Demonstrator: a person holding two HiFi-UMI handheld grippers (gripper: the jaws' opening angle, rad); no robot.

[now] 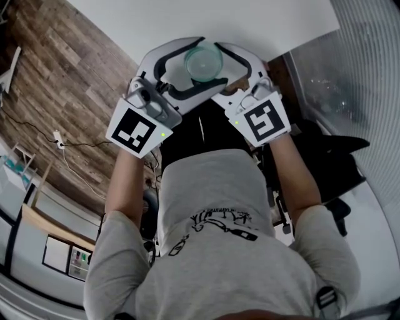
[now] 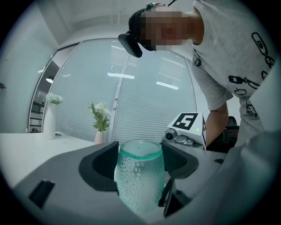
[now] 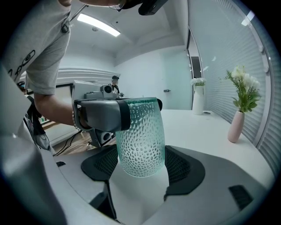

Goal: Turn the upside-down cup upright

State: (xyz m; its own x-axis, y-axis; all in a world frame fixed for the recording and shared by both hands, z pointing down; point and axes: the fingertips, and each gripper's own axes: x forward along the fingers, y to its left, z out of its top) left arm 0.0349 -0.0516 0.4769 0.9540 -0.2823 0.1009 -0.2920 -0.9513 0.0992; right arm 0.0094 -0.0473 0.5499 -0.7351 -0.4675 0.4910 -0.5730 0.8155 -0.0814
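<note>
A person in a grey T-shirt (image 1: 212, 262) holds a teal dimpled glass cup (image 1: 203, 61) between two hand-held grippers at the near edge of a white table (image 1: 187, 19), seen from the head camera above. The cup stands vertical, its smooth-banded end uppermost and its rounded, narrower end down; the upper end looks like the open mouth, though the pictures do not settle it.

The left gripper (image 2: 140, 151) has its jaws spread wide and closed around the cup (image 2: 140, 180), a dark pad lying against each side of the glass. In the right gripper view, one of those left jaws crosses the upper part of the cup (image 3: 141, 140).

The right gripper (image 3: 141, 154) comes at the cup from the opposite side. Its jaws are also set wide, with the meshed pads against the lower sides of the glass, below the left gripper's hold.

Behind the cup, a pale pink vase of white flowers (image 3: 239, 118) stands on the table before a wall of ribbed glass, and a taller white vase (image 3: 198, 99) stands well apart from it, farther back. Wooden flooring (image 1: 56, 75) shows to the left of the table.
</note>
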